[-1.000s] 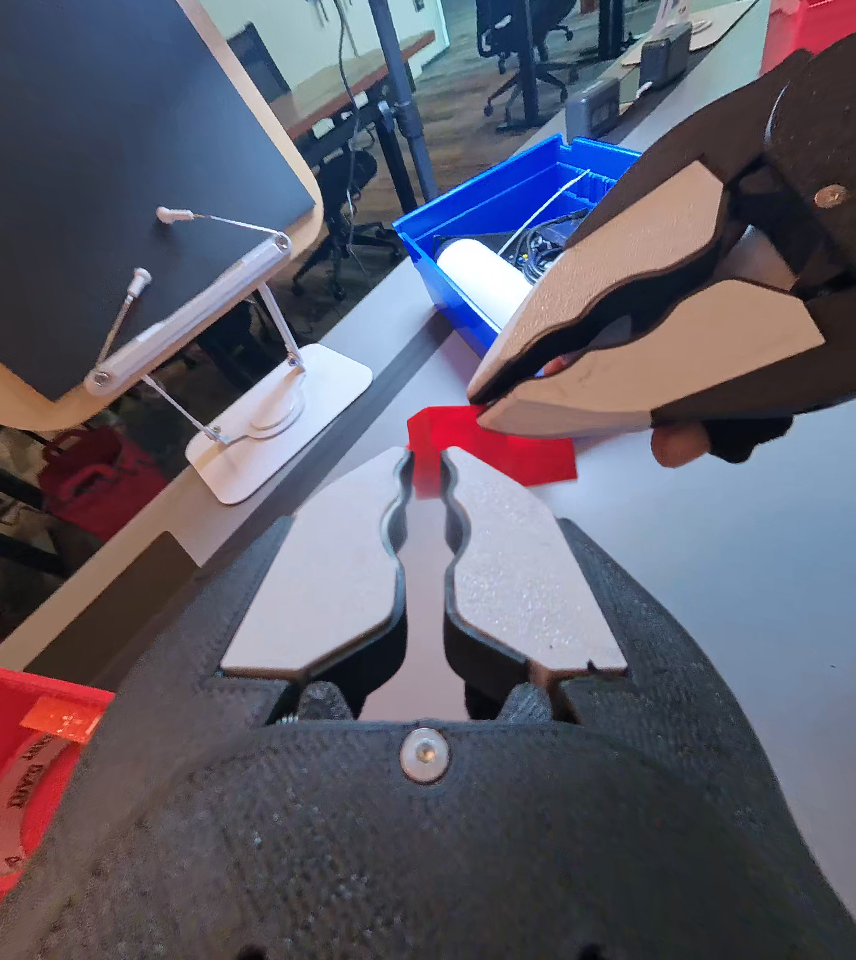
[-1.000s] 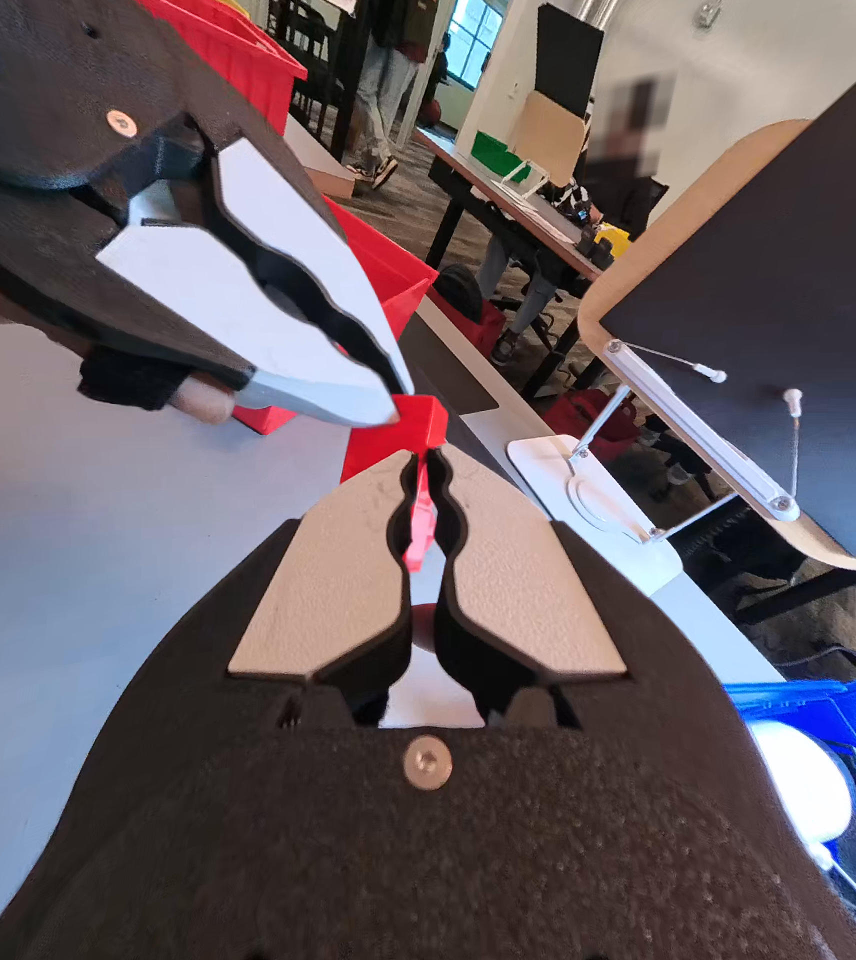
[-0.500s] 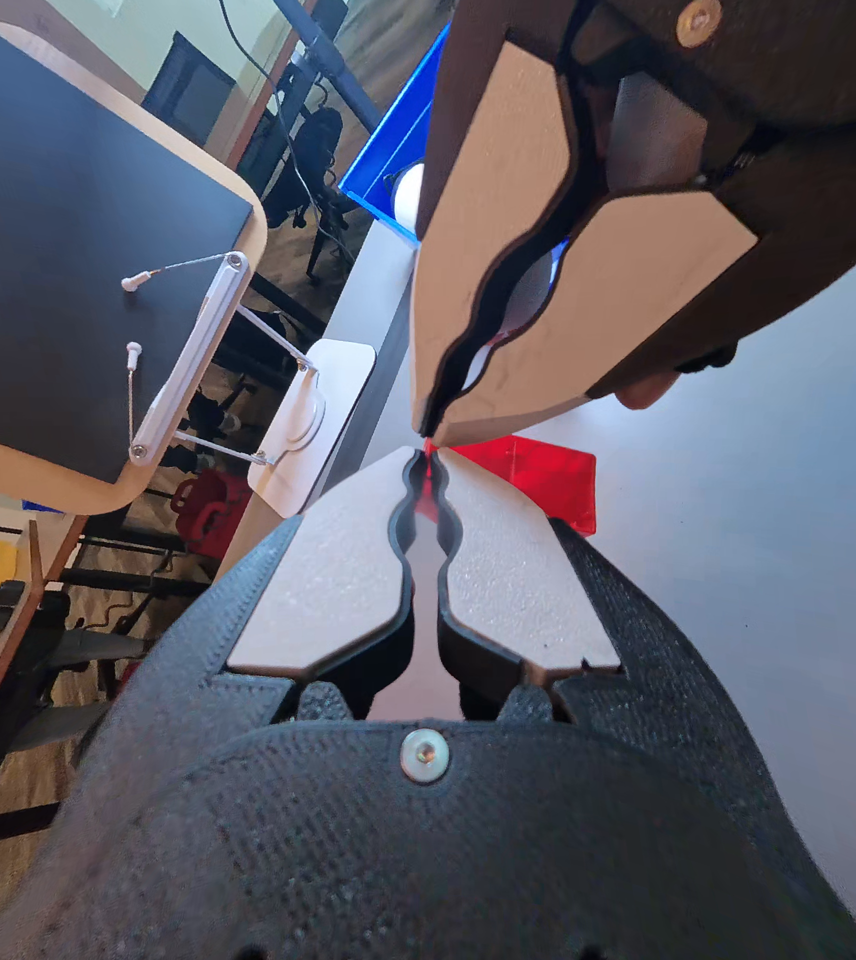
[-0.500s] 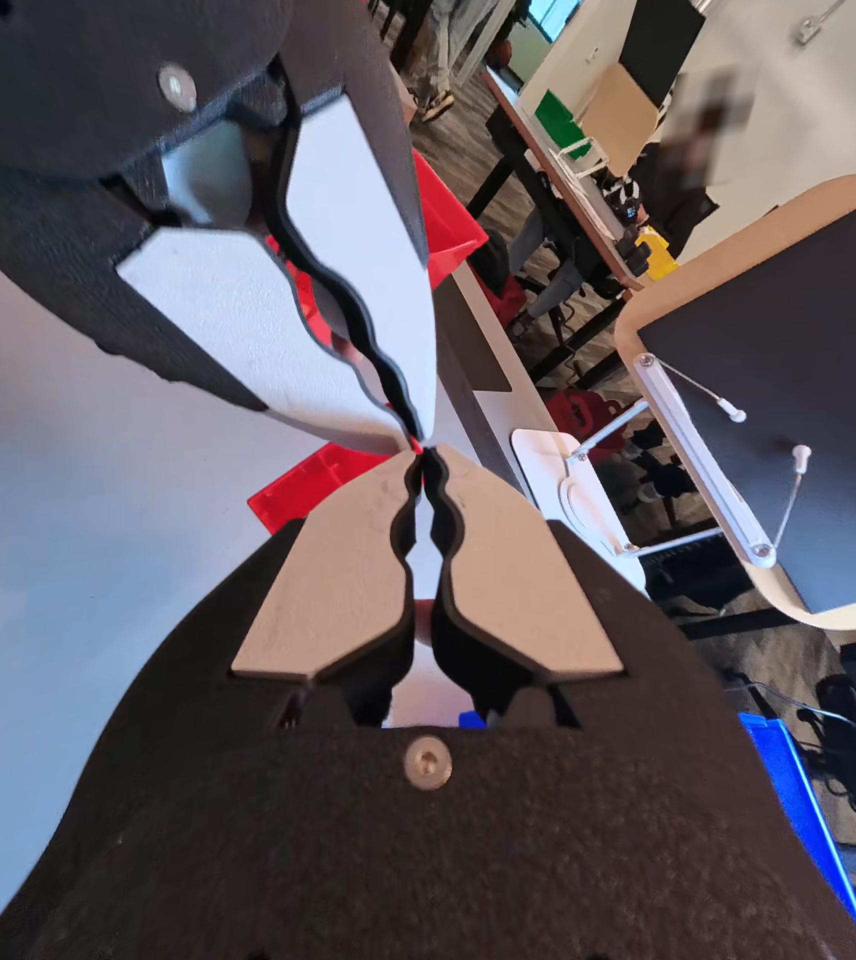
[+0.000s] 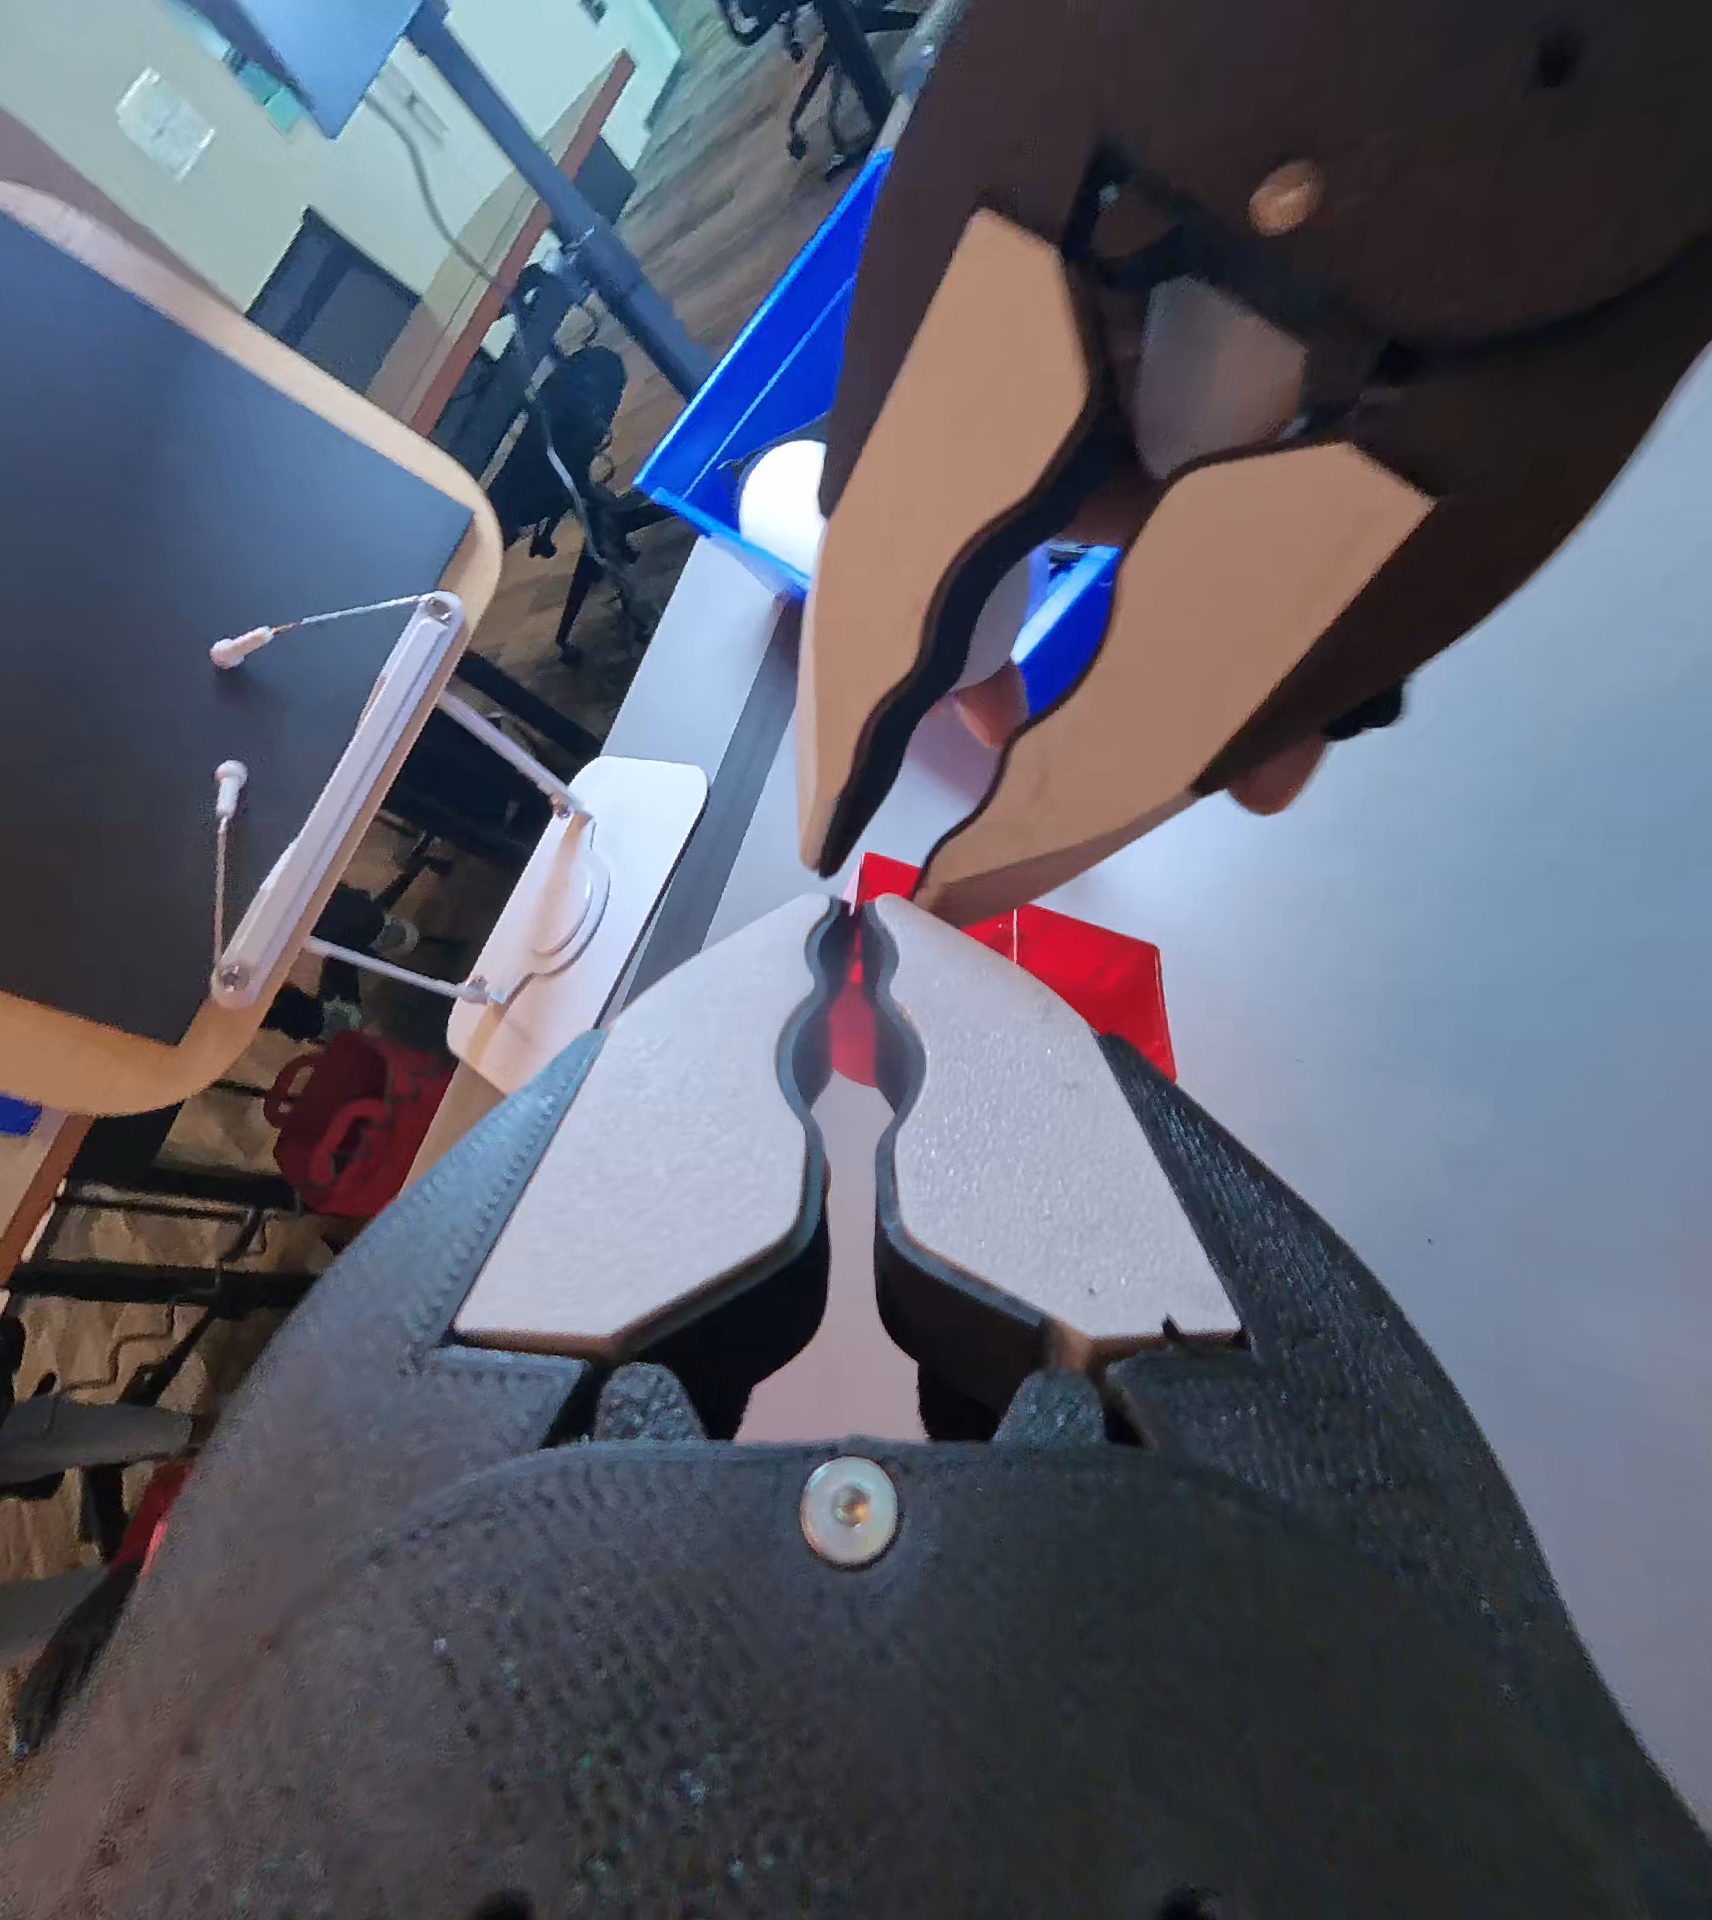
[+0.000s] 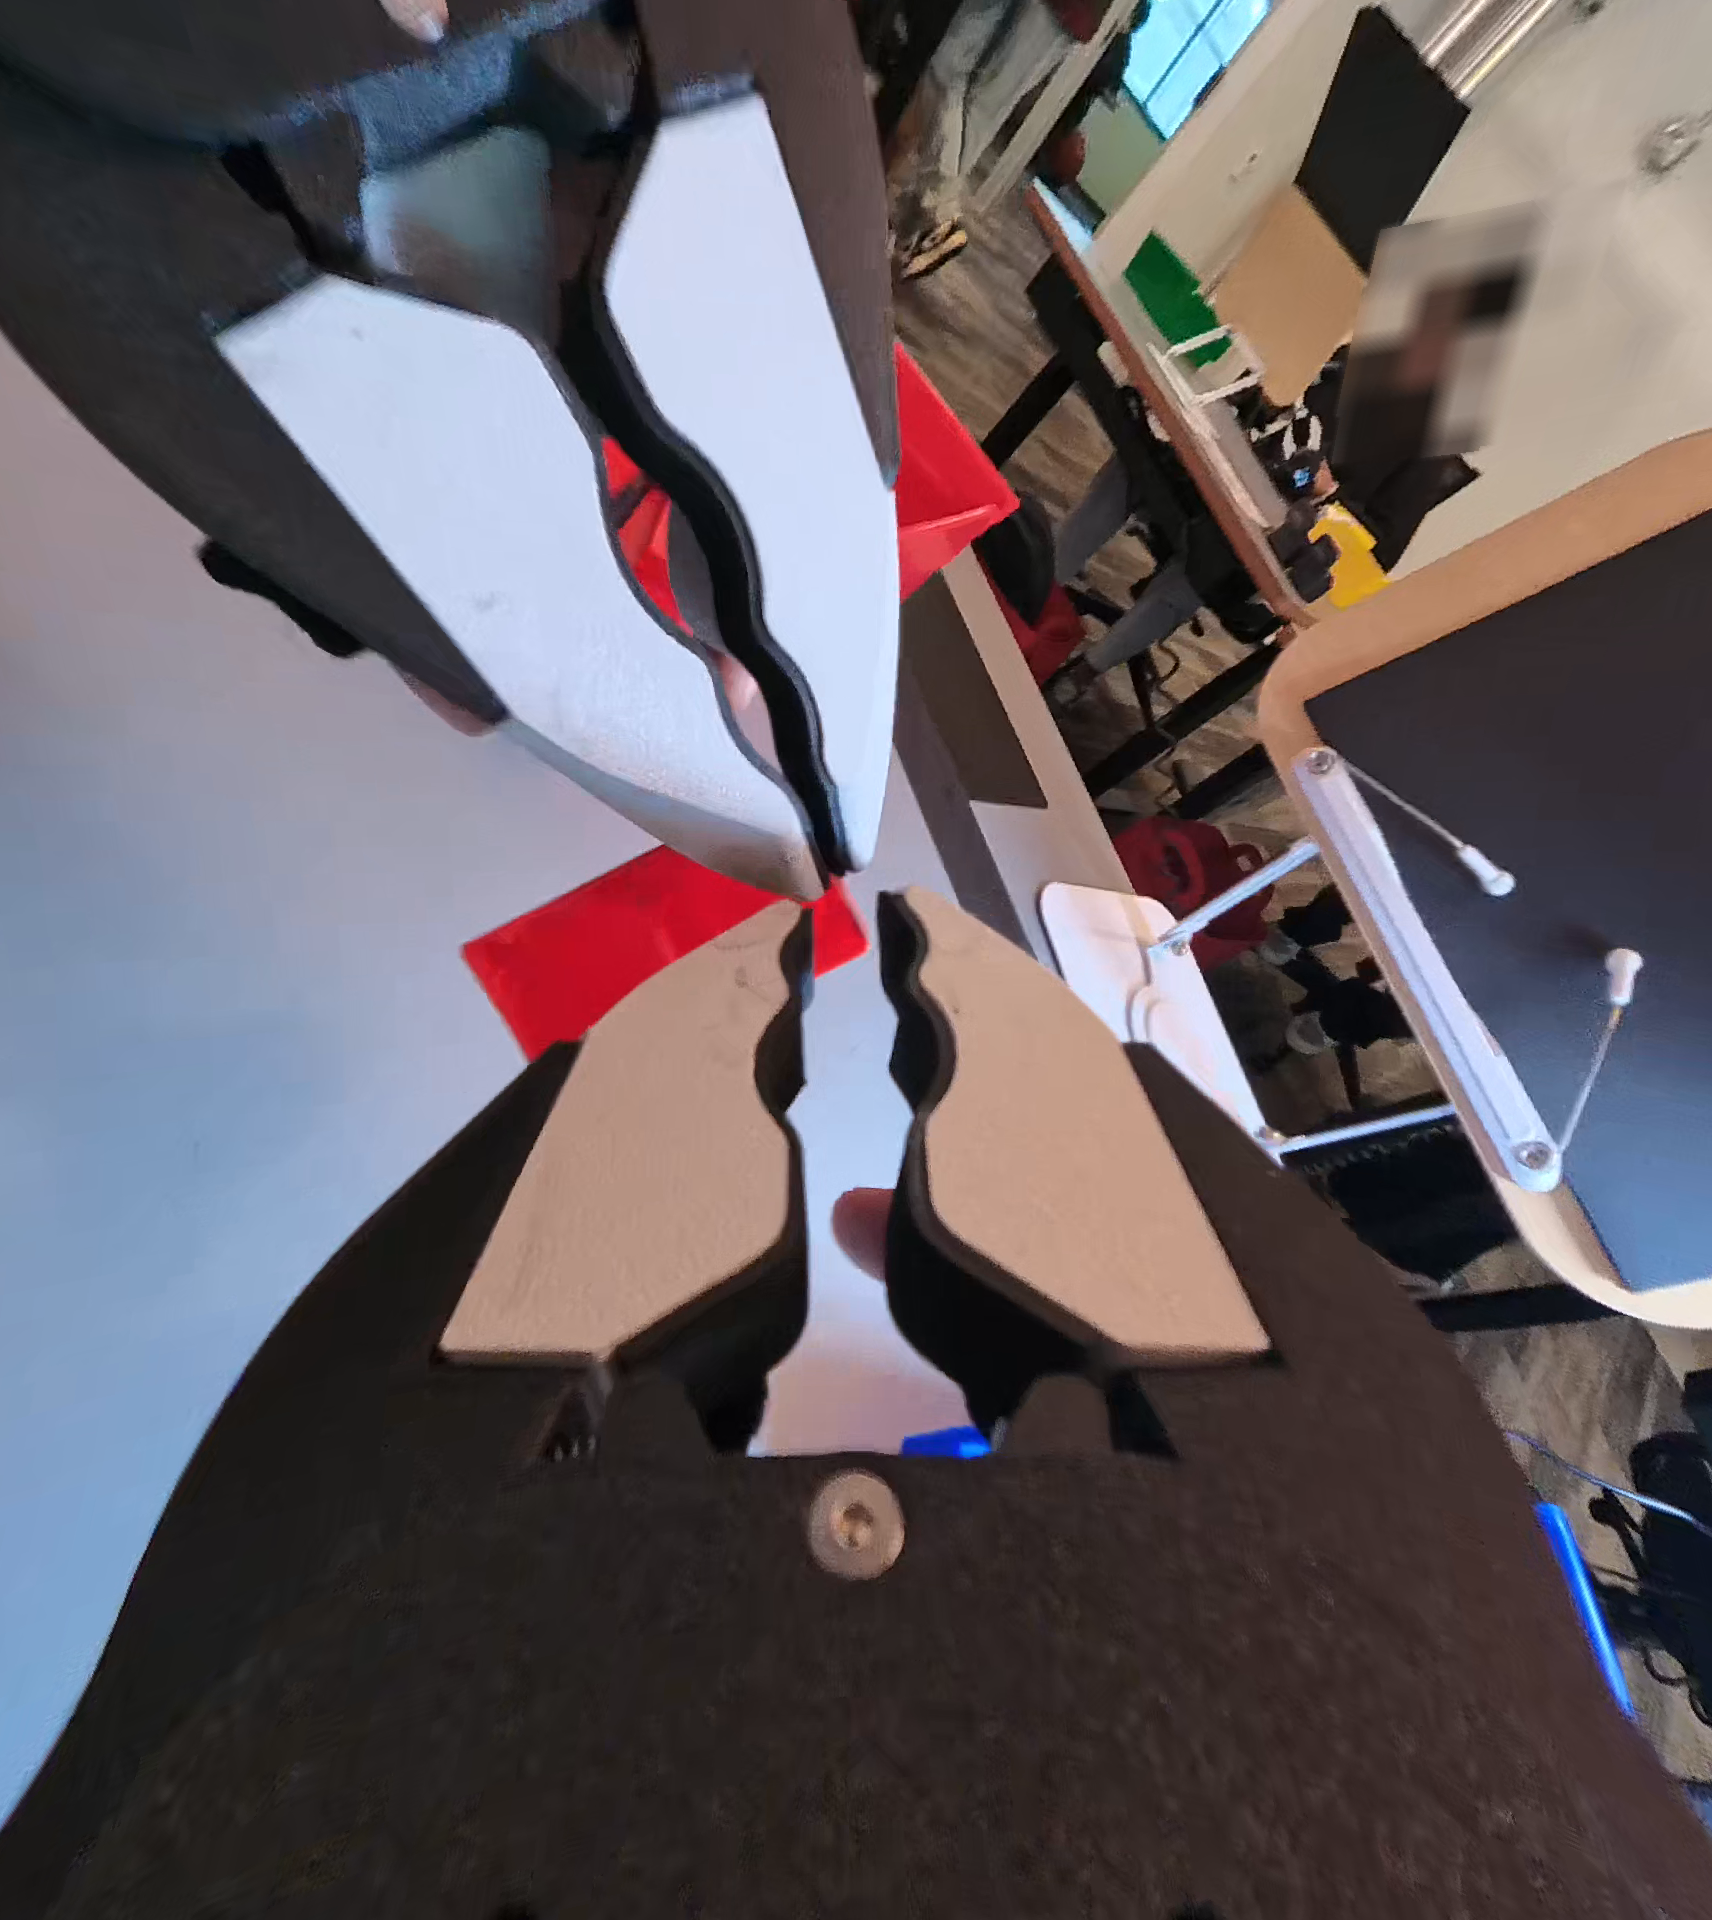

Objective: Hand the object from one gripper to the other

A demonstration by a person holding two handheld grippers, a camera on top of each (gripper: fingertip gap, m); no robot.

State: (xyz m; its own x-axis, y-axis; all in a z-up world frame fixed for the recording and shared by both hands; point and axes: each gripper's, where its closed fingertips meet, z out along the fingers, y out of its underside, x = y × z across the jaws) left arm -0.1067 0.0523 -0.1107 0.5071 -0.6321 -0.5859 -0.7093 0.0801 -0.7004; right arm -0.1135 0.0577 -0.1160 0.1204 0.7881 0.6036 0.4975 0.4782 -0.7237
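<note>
Above the table [image 5: 1558, 1039], left claw [image 5: 857, 914] pinches red piece [image 5: 1080, 971]; right claw [image 6: 844, 914] parted.

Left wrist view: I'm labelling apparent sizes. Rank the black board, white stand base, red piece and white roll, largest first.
1. black board
2. white stand base and red piece: these look alike, and the piece is nearer and partly hidden, so I leave them unranked
3. white roll, mostly hidden

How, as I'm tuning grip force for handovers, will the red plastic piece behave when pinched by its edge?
Probably light: the left gripper carries the red plastic piece by one edge alone. Likely fairly stiff, since it juts out without drooping. Its glossy, see-through surface suggests it could slip or pivot in the jaws.
</note>
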